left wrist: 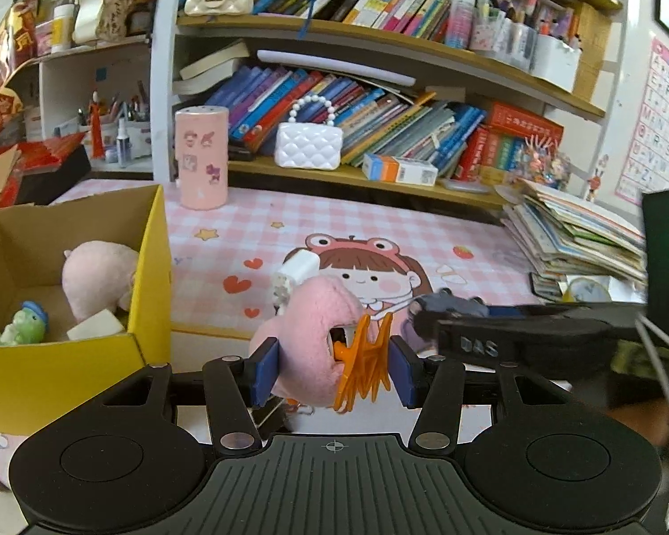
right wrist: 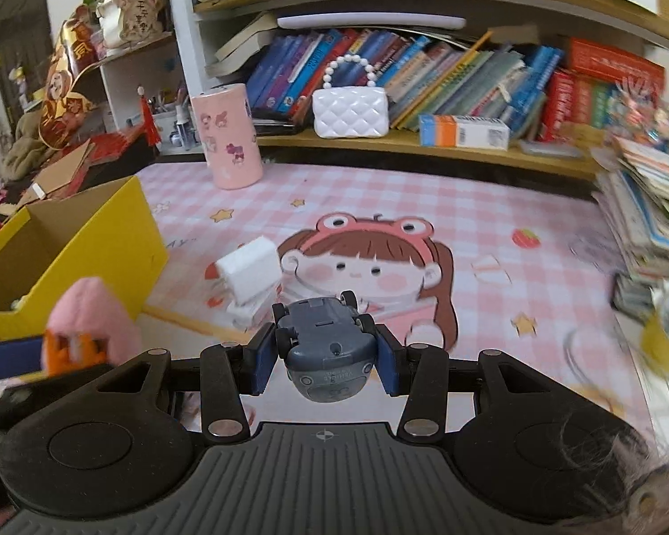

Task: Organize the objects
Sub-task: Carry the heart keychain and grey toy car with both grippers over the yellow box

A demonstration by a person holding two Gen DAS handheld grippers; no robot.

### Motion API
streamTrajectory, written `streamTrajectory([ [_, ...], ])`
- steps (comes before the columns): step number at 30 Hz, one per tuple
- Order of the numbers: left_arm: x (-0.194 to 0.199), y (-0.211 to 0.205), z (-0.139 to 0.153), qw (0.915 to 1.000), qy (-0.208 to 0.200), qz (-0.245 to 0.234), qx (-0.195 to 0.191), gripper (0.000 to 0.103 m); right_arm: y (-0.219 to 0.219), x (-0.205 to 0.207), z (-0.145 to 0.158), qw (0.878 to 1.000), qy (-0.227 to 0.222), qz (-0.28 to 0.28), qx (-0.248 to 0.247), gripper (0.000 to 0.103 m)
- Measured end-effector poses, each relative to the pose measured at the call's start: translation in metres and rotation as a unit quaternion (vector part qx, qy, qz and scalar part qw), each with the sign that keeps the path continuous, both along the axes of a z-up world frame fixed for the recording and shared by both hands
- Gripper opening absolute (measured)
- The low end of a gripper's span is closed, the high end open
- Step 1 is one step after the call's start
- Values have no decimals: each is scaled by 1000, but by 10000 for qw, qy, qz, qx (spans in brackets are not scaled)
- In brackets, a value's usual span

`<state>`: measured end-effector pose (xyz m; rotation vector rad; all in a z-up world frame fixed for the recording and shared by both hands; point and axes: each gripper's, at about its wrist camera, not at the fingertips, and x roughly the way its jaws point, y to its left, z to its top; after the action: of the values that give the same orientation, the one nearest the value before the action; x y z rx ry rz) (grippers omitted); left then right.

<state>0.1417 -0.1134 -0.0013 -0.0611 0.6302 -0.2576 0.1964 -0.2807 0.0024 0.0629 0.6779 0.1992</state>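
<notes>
Your left gripper (left wrist: pixel 332 368) is closed down on a pink plush hair clip (left wrist: pixel 310 339), the blue pads pressing the plush on one side and the orange claw teeth (left wrist: pixel 366 363) on the other, so the clip sits squarely between your fingers. Off to the left of that tool stands the yellow cardboard box (left wrist: pixel 149 267), open at the top, with a pink plush toy (left wrist: pixel 98 276), a small green figure (left wrist: pixel 20 323) and a white block (left wrist: pixel 96 325) inside. Ahead of the fingertips a white charger plug (left wrist: pixel 296 267) lies on the pink checked desk mat (left wrist: pixel 468 232).

Your right gripper (right wrist: pixel 325 363) is clamped on a grey toy car (right wrist: pixel 323 339) (underside up, wheels showing), held off the mat between both pads. Ahead and a little left of it lies the same white plug, and the box stands farther left.
</notes>
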Motion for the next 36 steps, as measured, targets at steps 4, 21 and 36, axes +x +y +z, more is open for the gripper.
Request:
streamTrajectory([
  [4,-11,13,-4,9998,43,-188,-98,50,10,-28,1,9999,106,-110,-30,42],
  [21,-68,109,-4,9996,62,8,-265,50,113,-107,-3,9984,338,303,-329,42],
  [36,-125,189,-4,9989,-63,423,165,50,207,-142,-7,9943,347,942,-370,43],
])
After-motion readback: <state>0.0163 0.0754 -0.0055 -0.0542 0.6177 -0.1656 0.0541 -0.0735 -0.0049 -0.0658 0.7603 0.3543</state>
